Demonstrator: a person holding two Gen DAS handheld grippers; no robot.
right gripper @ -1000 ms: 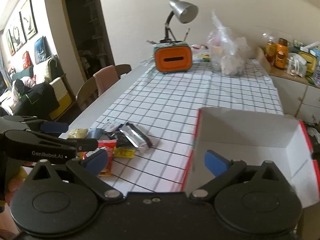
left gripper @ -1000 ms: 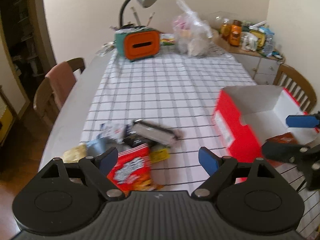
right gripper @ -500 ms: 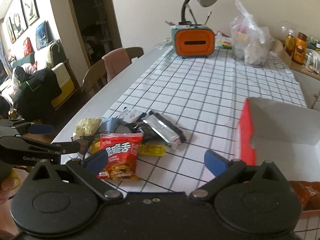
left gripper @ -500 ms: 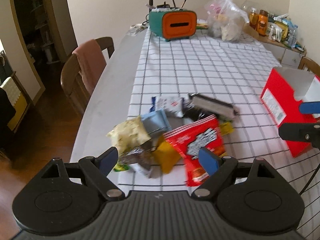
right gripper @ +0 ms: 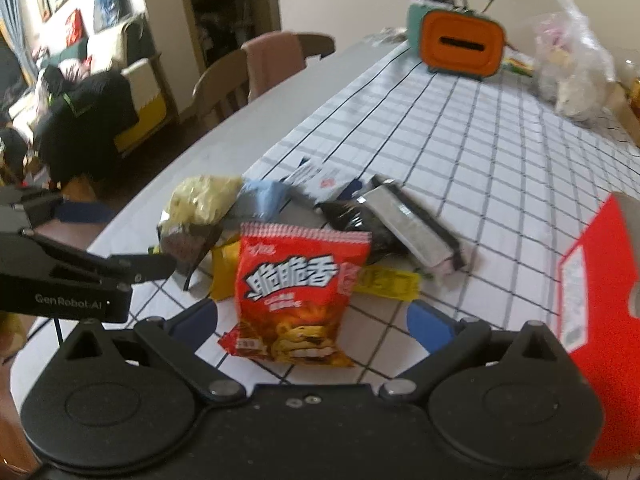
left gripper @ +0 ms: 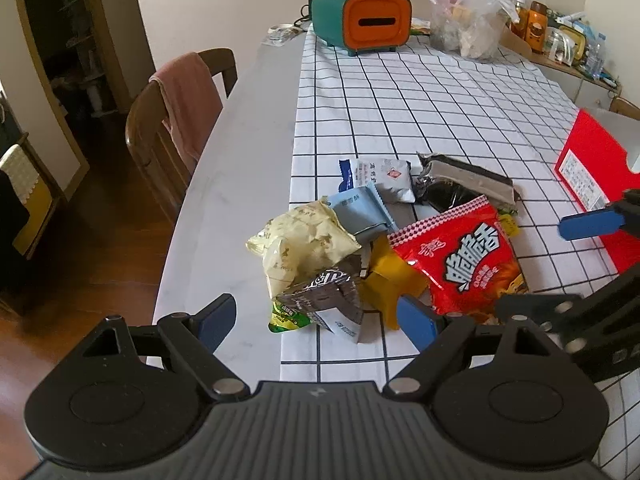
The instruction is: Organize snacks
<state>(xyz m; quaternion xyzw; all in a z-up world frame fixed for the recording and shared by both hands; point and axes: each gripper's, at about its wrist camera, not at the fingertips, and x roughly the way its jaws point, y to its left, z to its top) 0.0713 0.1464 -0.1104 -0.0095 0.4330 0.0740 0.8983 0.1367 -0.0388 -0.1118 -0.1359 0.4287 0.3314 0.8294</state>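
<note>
A pile of snack packets lies on the checked tablecloth [left gripper: 420,92]: a red packet [left gripper: 460,258] [right gripper: 298,288], a pale yellow bag [left gripper: 304,236] [right gripper: 200,200], a grey-brown packet [left gripper: 324,300], a silver-black bar [left gripper: 468,178] [right gripper: 412,224], a blue-grey packet [left gripper: 360,212] and a white one [left gripper: 384,178]. A red cardboard box [left gripper: 596,184] [right gripper: 596,276] stands to the right. My left gripper [left gripper: 316,320] is open and empty, just before the grey-brown packet. My right gripper [right gripper: 312,324] is open and empty, its jaws either side of the red packet's near end.
A teal and orange box [left gripper: 362,24] with a lamp, and a clear plastic bag [left gripper: 468,24], stand at the table's far end. A chair with a pink cloth [left gripper: 184,108] is at the left edge. A cluttered sideboard [left gripper: 560,40] is at the far right.
Both grippers have swung left, away from the red box, and come down close to the snack pile. Both stayed open and empty.
</note>
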